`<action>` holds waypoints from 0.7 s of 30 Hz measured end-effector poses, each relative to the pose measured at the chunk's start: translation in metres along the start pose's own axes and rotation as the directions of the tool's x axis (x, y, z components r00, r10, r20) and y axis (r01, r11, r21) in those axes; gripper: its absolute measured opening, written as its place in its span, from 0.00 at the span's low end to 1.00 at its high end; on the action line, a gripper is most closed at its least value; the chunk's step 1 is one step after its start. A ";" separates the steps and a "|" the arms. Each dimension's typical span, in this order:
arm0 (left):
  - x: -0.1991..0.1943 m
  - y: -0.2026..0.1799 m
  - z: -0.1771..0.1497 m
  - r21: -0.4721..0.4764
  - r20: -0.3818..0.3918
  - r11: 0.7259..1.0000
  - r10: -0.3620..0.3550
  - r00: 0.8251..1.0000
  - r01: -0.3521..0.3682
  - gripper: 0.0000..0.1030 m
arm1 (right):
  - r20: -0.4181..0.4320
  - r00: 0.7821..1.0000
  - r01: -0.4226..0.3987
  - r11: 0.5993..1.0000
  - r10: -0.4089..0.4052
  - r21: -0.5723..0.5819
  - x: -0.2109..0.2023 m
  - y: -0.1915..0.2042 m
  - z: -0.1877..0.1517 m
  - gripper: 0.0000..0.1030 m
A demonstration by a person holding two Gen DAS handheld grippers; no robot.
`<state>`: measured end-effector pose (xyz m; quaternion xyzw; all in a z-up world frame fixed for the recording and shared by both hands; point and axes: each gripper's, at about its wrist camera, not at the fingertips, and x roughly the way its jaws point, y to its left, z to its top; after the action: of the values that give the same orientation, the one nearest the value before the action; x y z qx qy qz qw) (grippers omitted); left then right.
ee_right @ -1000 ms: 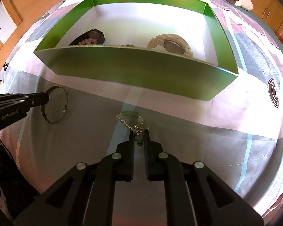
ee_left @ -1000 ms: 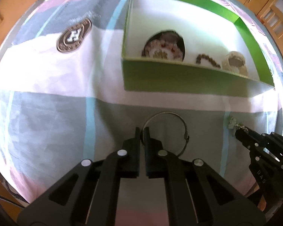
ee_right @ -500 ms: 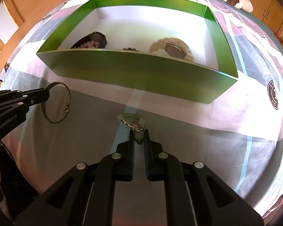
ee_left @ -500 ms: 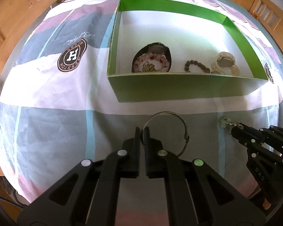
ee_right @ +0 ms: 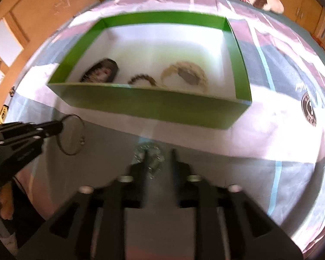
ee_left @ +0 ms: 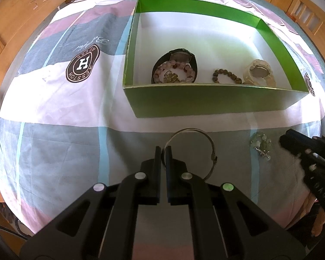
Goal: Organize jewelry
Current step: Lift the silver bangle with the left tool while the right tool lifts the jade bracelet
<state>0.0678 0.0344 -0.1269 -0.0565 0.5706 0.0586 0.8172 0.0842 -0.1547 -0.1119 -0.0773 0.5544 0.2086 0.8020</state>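
the left gripper [ee_left: 163, 151] has its jaws clenched on a thin silver bangle [ee_left: 202, 135], which hangs just in front of the green box [ee_left: 205, 104] and above the bedsheet [ee_left: 54, 143]. the right gripper [ee_right: 158, 155] has its jaws released and spread, with a pale green beaded bracelet [ee_right: 149, 151] lying on the sheet between the fingertips; the right wrist view is blurred, so whether they touch it cannot be told. in the left wrist view that bracelet [ee_left: 261, 144] lies free on the sheet, just beside the right gripper's tips.

the box sits on the bed, white inside, and holds a dark watch [ee_left: 179, 54] with a pink bead bracelet [ee_left: 173, 70] laid within its strap, a brown bead bracelet [ee_left: 226, 75] in the middle, and a cream watch [ee_left: 259, 72] to the right, all near the front wall.

the sheet carries a round brown badge [ee_left: 82, 64] with a large "h" and ring lettering that ends in "sston"; the rest is too small to read. cursive script [ee_left: 91, 44] above it is illegible. a second badge [ee_right: 308, 108] shows to the right of the box. small white lettering on the left gripper [ee_right: 25, 152] is unreadable.
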 end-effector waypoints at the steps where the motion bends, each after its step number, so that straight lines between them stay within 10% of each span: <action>1: 0.000 0.000 0.000 0.001 0.000 1.000 0.000 1.000 0.000 0.03 | -0.015 1.000 -0.006 1.000 0.006 -0.006 0.004 0.002 -0.001 0.33; 9: 0.000 0.000 0.000 0.006 -0.001 1.000 0.000 1.000 0.000 0.03 | -0.082 0.996 0.025 0.999 -0.028 -0.027 0.034 0.013 -0.006 0.33; 12: -0.003 0.000 0.000 0.004 0.006 1.000 -0.007 1.000 0.007 0.03 | -0.075 0.997 0.002 0.999 -0.005 -0.034 0.030 0.014 -0.005 0.12; 21: -0.037 0.000 -0.002 0.000 0.075 1.000 -0.024 0.997 0.024 0.03 | 0.071 0.995 -0.066 0.996 0.070 -0.053 -0.030 0.023 -0.001 0.07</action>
<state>0.0537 0.0329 -0.0926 -0.0613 0.5388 0.0511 0.8386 0.0645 -0.1414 -0.0821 -0.0709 0.5217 0.2525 0.8118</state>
